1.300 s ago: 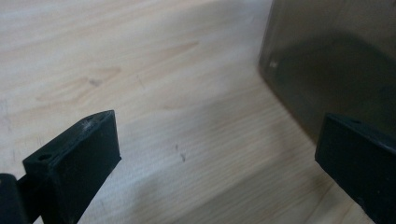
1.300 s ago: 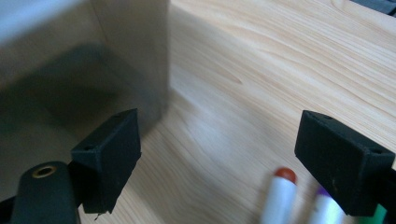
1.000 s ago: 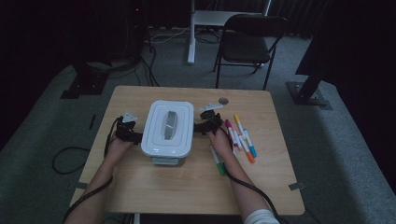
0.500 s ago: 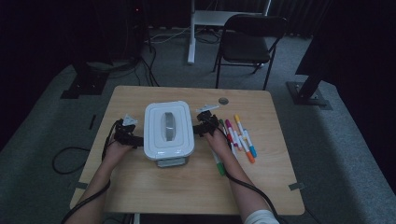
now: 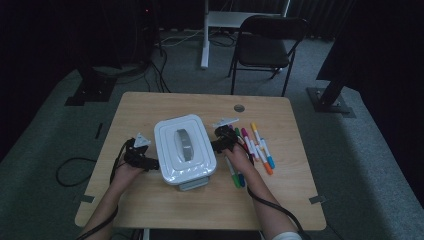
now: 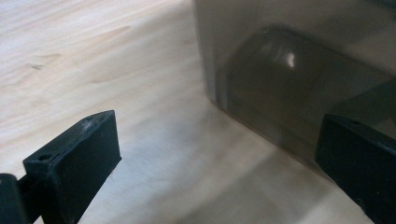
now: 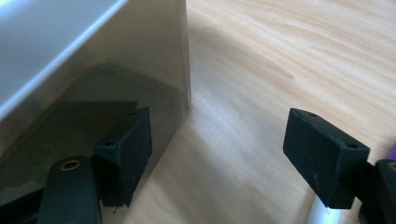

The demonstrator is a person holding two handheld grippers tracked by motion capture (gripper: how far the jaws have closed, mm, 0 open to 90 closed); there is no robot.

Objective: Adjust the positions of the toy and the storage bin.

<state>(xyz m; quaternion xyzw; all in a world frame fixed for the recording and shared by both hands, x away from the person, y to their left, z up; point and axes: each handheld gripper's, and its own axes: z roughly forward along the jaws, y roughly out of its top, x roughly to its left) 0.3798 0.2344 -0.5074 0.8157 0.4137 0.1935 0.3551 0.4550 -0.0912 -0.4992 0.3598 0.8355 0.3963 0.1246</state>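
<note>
Box: your white lidded box (image 5: 184,155) sits near the middle of the wooden counter (image 5: 165,102), grey handle on its lid, turned slightly askew to the counter's edges.
Left hand-held gripper: your left hand-held gripper (image 5: 150,163) is low at the box's left side; its jaws stand wide apart, holding nothing, one jaw in front of the box wall.
Right hand-held gripper: your right hand-held gripper (image 5: 214,145) is at the box's right side; its jaws have just been closing a little but remain wide, gripping nothing, with the box's corner beside one jaw.
Markers: coloured markers (image 5: 257,148) lie just right of your right hand.
</note>
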